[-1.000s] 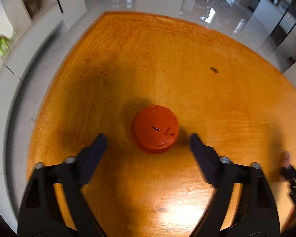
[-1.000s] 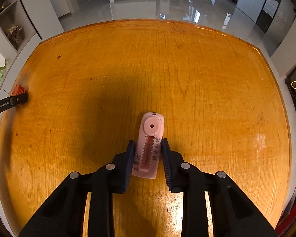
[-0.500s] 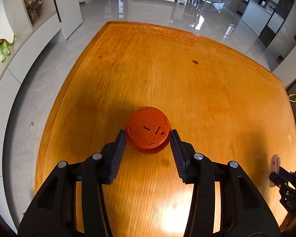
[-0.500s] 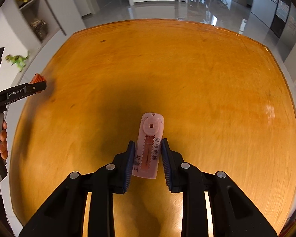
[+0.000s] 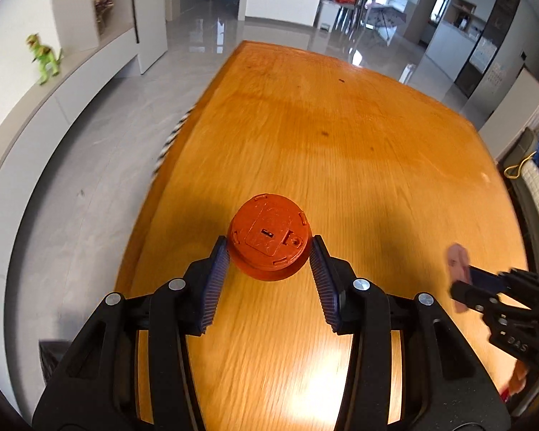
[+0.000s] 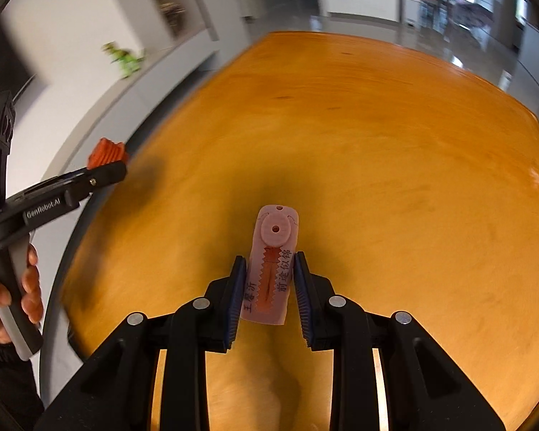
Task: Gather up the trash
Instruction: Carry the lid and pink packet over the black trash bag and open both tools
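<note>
The left gripper pinches a round orange-red plastic cap between its ribbed blue pads, one pad pressed to each side of the disc's rim. The cap appears lifted clear of the wooden table, near that table's left edge, its flat face with a small slot turned up toward the camera. The right gripper is pressed together on a pale pink plastic tag, a slim piece with a round boss and hole at its far end and printed characters down both sides. Its long axis runs straight out along the fingers, the far half projecting beyond the fingertips, above the middle of the table.

With each hand already carrying its own piece, what matters next, I'd judge, is where the bin lies, and neither view settles that. A dark, crinkled shape sits low beside the left gripper's body, off the table's left side; it could be a bag or bin, which would make the left hand the nearer one, but it is cut off and too dim to be sure. Motion blur smears the room and the table edge.
</note>
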A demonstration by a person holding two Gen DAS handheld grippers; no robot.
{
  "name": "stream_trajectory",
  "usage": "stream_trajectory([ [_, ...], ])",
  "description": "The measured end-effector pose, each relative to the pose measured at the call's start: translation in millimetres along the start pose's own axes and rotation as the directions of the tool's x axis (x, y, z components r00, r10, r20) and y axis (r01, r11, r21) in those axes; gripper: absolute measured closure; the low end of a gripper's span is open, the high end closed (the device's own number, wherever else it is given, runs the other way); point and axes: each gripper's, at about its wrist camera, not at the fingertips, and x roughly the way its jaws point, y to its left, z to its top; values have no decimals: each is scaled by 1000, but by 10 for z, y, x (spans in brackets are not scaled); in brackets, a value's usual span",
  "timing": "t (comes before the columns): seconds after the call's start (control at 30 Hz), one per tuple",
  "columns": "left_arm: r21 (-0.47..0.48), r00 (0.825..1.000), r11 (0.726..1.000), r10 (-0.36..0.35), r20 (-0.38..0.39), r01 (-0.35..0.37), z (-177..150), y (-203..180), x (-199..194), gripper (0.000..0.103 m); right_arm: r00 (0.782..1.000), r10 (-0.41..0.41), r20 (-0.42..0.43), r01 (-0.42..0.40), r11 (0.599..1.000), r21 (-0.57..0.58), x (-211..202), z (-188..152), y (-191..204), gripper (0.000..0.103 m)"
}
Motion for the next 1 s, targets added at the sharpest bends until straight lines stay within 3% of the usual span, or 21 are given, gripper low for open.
stream_trajectory([
  [0.2, -89, 997, 995, 43, 63, -38, -708, 617, -660, 58, 995, 99, -27, -102, 980, -171, -34, -375, 1070, 74],
  [0.4, -192, 983, 971, 160, 84, -142, -1452, 1270, -1181, 58, 972, 204, -114, -231, 915, -330, 76, -790, 2131, 74],
  [0.63, -356, 958, 901, 282, 47, -247, -2356, 2080, -1626, 58, 933, 267, -241, -352, 815, -460, 308, -1194, 3124, 74],
  [0.8, -467, 941, 832, 338, -5, -301, -2860, 2540, -1773, 57, 903, 290, -318, -421, 747, -514, 425, -1473, 3598, 74],
  [0.87, -506, 937, 804, 347, -27, -312, -3006, 2698, -1788, 57, 875, 316, -367, -476, 701, -531, 498, -1541, 3827, 71],
  [0.9, -525, 938, 792, 344, -40, -313, -3099, 2710, -1799, 53, 871, 311, -381, -484, 683, -548, 529, -1570, 3917, 63],
  [0.93, -542, 938, 779, 342, -57, -316, -3131, 2784, -1781, 45, 879, 295, -374, -468, 682, -562, 541, -1582, 3958, 42],
  [0.97, -562, 928, 752, 362, -85, -345, -3170, 2853, -1776, 11, 898, 278, -339, -434, 684, -587, 551, -1606, 4031, 39],
  [1.0, -570, 913, 728, 395, -104, -380, -3247, 2908, -1806, 6, 905, 279, -320, -422, 677, -603, 558, -1634, 4124, 39],
])
